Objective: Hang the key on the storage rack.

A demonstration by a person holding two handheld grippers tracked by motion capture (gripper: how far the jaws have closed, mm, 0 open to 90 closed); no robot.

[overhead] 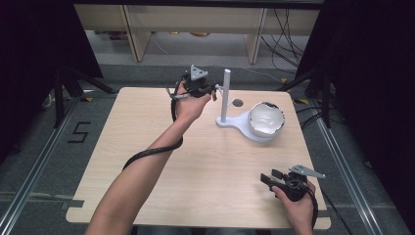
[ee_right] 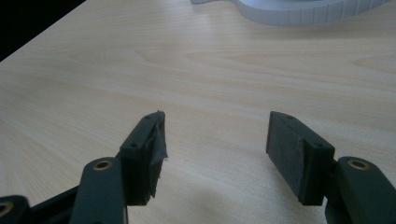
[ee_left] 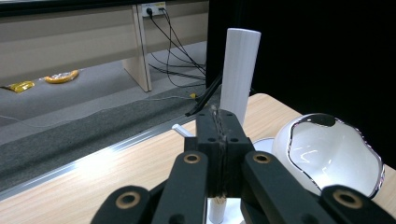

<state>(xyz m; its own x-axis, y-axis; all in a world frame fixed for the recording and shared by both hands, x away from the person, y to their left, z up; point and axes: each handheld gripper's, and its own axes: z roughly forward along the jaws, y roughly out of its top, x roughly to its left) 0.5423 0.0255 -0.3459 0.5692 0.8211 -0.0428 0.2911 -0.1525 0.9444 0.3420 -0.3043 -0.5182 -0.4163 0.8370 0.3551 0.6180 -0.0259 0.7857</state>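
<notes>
Scene: a person at a pale wooden worktop [overhead: 195, 161], a black two-jaw gripper in each hand, seen from above and from both gripper views.

Left gripper [overhead: 214, 91]: held up at the far side of the worktop, pointing toward the white post [overhead: 226, 93]; jaws pressed together. In the left gripper view [ee_left: 219, 140] something thin and pale shows at the seam between the pads, too small to name; whether it is gripped cannot be told.

White stand [overhead: 240, 123]: a flat white base near the far right of the worktop, with the upright post rising from its left end. A short white peg [ee_left: 181, 130] juts sideways from the post, just past the left gripper's tips.

Bowl [overhead: 266, 119]: white with a wavy dark rim, sitting tilted on the right end of the base, mouth turned toward the camera.

Right gripper [overhead: 268, 178]: low over the near right corner of the worktop, well apart from the stand; jaws wide apart with nothing between them, bare wood showing in the gap in the right gripper view [ee_right: 215, 140].

Left forearm [overhead: 147, 171]: stretched across the worktop, the gripper's black cable trailing beside it.
</notes>
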